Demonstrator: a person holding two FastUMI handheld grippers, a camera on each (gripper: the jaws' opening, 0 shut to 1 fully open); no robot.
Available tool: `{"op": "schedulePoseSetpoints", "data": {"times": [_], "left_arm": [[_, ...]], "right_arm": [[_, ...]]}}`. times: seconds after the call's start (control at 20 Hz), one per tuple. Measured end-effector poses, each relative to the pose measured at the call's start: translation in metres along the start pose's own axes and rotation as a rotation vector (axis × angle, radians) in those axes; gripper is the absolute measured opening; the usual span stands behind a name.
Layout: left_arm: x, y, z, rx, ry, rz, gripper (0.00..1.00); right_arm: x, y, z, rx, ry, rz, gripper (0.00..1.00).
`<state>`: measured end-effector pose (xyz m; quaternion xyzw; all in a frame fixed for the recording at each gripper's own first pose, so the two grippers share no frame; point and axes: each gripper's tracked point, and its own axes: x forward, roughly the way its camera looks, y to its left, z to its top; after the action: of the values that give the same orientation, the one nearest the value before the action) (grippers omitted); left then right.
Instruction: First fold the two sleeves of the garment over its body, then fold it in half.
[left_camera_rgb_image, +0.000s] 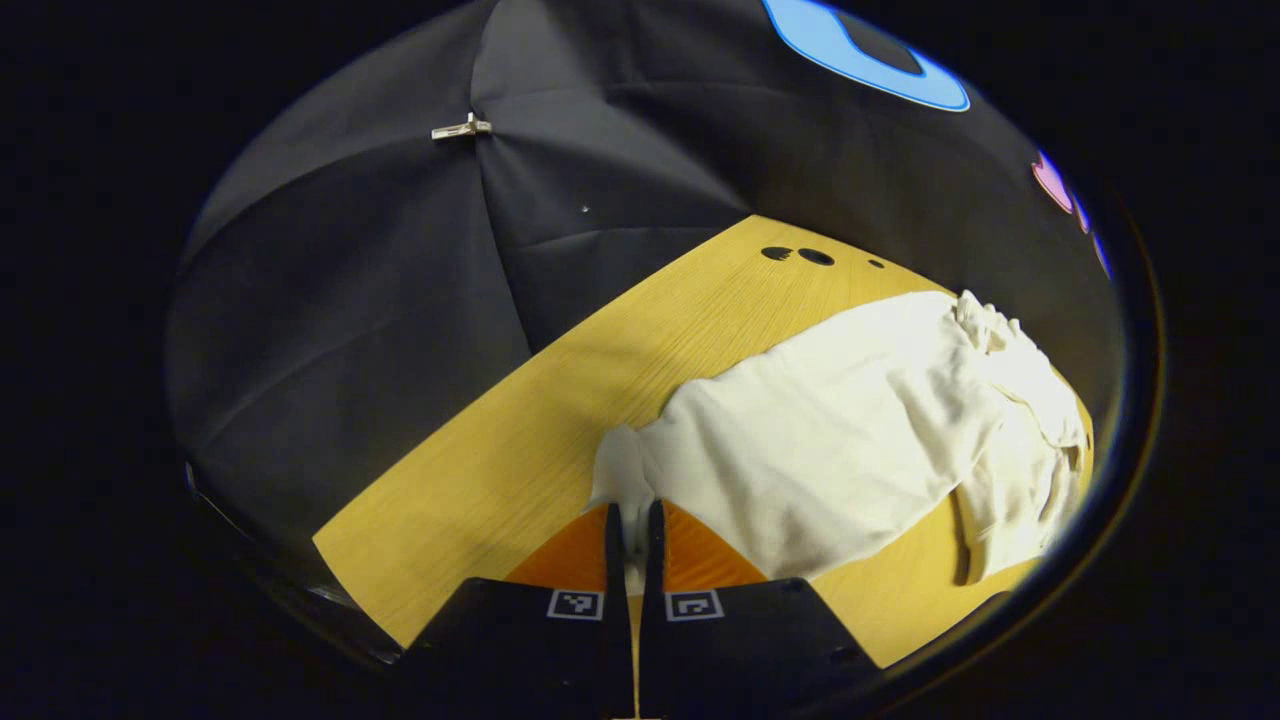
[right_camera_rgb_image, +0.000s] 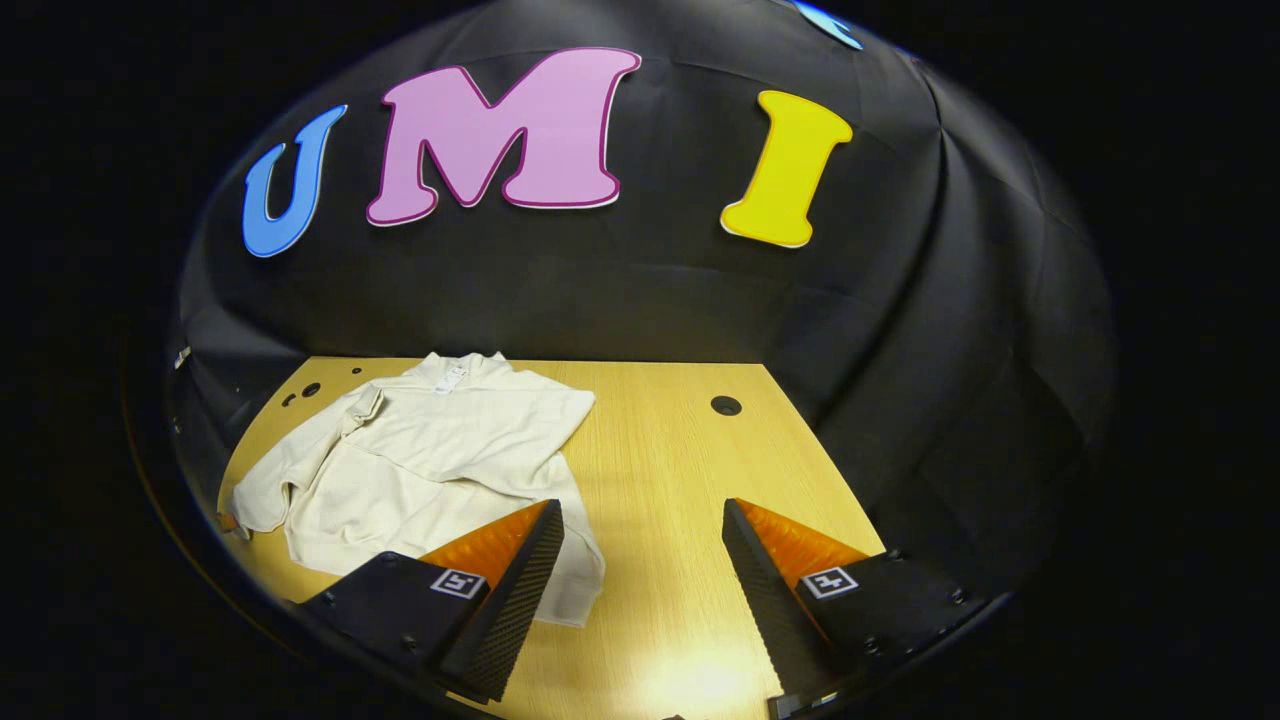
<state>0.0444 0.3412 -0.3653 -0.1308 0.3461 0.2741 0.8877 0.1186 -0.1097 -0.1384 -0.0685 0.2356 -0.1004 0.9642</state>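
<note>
Cream long-sleeved fabric garment (right_camera_rgb_image: 430, 460) lies on the light wooden table (right_camera_rgb_image: 680, 470), toward 10 o'clock in the right gripper view. Left gripper (left_camera_rgb_image: 632, 520): 2 fingers pinched narrow on a garment edge. Right gripper (right_camera_rgb_image: 640, 520): jaws wide, holding nothing.

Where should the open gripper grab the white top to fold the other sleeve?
Probably the cuff end of the garment's sleeve, lying flat and spread out at the far side, approached from above. The right gripper hovers open; the left gripper pinches cloth.
</note>
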Motion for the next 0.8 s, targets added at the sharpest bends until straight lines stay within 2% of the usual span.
{"op": "schedulePoseSetpoints", "data": {"times": [0.2,0.25,0.3,0.45,0.5,0.65,0.8], "left_arm": [[-0.007,-0.019,0.022,-0.020,-0.029,-0.016,0.08],[-0.009,-0.025,0.031,-0.024,-0.039,-0.026,0.04],[-0.010,-0.033,0.042,-0.025,-0.052,-0.033,0.12],[-0.010,-0.057,0.081,-0.029,-0.096,-0.060,0.04],[-0.010,-0.067,0.096,-0.028,-0.110,-0.071,0.08],[-0.006,-0.102,0.138,-0.021,-0.150,-0.108,0.08],[-0.003,-0.149,0.168,0.031,-0.179,-0.155,0.08]], "right_arm": [[0.006,-0.014,-0.004,0.006,0.008,-0.014,0.98],[0.006,-0.018,-0.005,0.006,0.011,-0.018,0.98],[0.007,-0.021,-0.006,0.009,0.011,-0.022,0.98],[0.012,-0.029,-0.016,0.019,0.027,-0.027,0.98],[0.014,-0.031,-0.018,0.024,0.033,-0.028,0.98],[0.018,-0.037,-0.028,0.041,0.045,-0.033,0.98],[0.021,-0.044,-0.040,0.049,0.064,-0.040,0.98]]}}
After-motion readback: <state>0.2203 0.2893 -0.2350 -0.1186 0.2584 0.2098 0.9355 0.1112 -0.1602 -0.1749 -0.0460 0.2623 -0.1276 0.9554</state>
